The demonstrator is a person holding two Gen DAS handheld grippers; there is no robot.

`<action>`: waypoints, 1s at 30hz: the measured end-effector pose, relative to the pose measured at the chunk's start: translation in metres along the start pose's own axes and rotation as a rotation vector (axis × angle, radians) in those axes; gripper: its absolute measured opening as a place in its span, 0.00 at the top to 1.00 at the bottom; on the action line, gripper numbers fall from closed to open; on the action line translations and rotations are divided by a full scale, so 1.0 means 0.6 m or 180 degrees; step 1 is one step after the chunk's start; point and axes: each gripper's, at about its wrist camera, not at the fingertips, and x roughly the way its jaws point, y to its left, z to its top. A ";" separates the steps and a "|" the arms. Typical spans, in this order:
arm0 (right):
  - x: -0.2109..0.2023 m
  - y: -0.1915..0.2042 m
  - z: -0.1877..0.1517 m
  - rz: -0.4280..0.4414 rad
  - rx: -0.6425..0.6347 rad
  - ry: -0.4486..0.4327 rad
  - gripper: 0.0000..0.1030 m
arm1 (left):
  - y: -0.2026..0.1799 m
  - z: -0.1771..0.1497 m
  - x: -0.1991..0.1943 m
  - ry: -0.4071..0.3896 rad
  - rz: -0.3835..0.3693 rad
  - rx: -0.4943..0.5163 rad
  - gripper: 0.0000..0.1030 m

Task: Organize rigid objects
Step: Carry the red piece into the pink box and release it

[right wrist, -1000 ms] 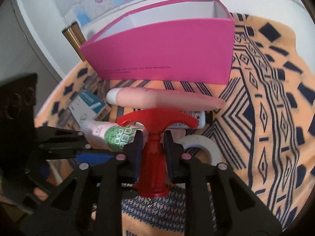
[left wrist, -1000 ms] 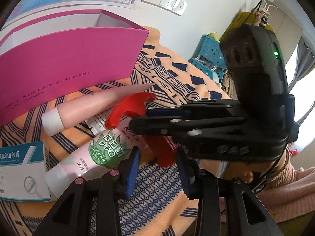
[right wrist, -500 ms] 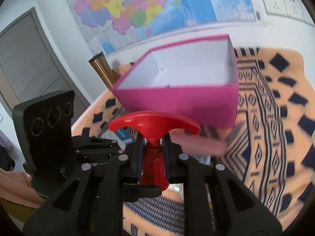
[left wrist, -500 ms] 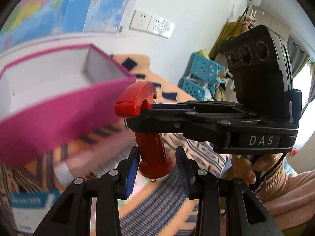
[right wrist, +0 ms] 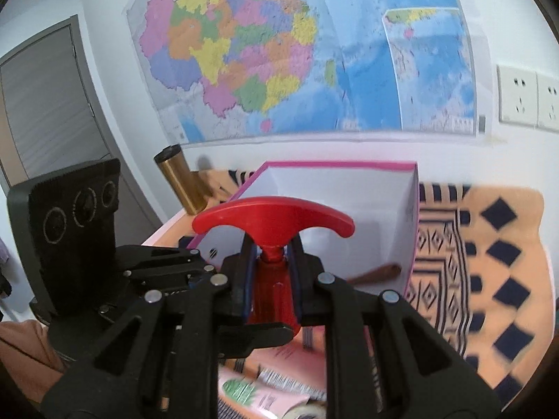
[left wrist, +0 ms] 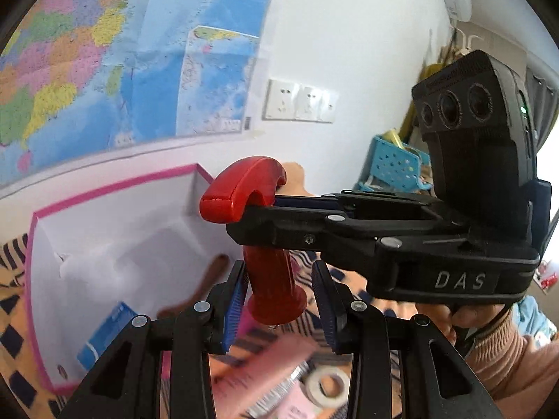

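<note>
My right gripper (right wrist: 270, 279) is shut on the shaft of a red T-handled tool (right wrist: 274, 221) and holds it in the air over the near side of a pink box (right wrist: 415, 230) with a white inside. In the left wrist view the same tool (left wrist: 276, 279) hangs between the fingers of my left gripper (left wrist: 277, 300), which is open and apart from it. The right gripper (left wrist: 349, 223) crosses that view from the right. The box (left wrist: 33, 244) holds a brown stick (left wrist: 206, 279) and a blue packet (left wrist: 108, 335).
Pink tubes (left wrist: 265, 370) and a roll of white tape (left wrist: 326, 384) lie on the patterned orange cloth (right wrist: 496, 262) below. A brass cylinder (right wrist: 181, 178) stands behind the box at the left. A wall map (right wrist: 279, 52) and sockets (left wrist: 300, 101) are behind.
Both grippers have risen from the cloth. The red tool has been lifted off the tubes and carried up toward the pink box. The box inside now shows from above.
</note>
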 end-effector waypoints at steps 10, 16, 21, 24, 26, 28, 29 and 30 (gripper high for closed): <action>0.068 -0.044 0.038 -0.0229 -0.0103 0.0125 0.81 | 0.066 0.040 0.079 0.0177 0.0141 -0.0234 0.65; 0.114 -0.069 0.022 -0.0249 -0.0019 0.0332 0.81 | 0.082 0.027 0.116 0.0376 0.0248 -0.0290 0.65; 0.138 -0.090 0.004 -0.0226 0.0161 0.0486 0.81 | 0.097 0.019 0.136 0.0553 0.0315 -0.0341 0.65; 0.148 -0.104 -0.008 -0.0274 0.0290 0.0637 0.79 | 0.100 0.014 0.140 0.0638 0.0362 -0.0325 0.65; 0.148 -0.113 -0.015 -0.0358 0.0368 0.0695 0.75 | 0.099 0.010 0.135 0.0645 0.0397 -0.0291 0.65; 0.140 -0.116 -0.022 -0.0472 0.0391 0.0708 0.75 | 0.098 0.009 0.125 0.0611 0.0423 -0.0237 0.62; 0.135 -0.116 -0.023 -0.0501 0.0393 0.0701 0.75 | 0.096 0.008 0.121 0.0603 0.0425 -0.0219 0.62; 0.131 -0.116 -0.025 -0.0533 0.0390 0.0702 0.72 | 0.096 0.005 0.115 0.0593 0.0431 -0.0206 0.62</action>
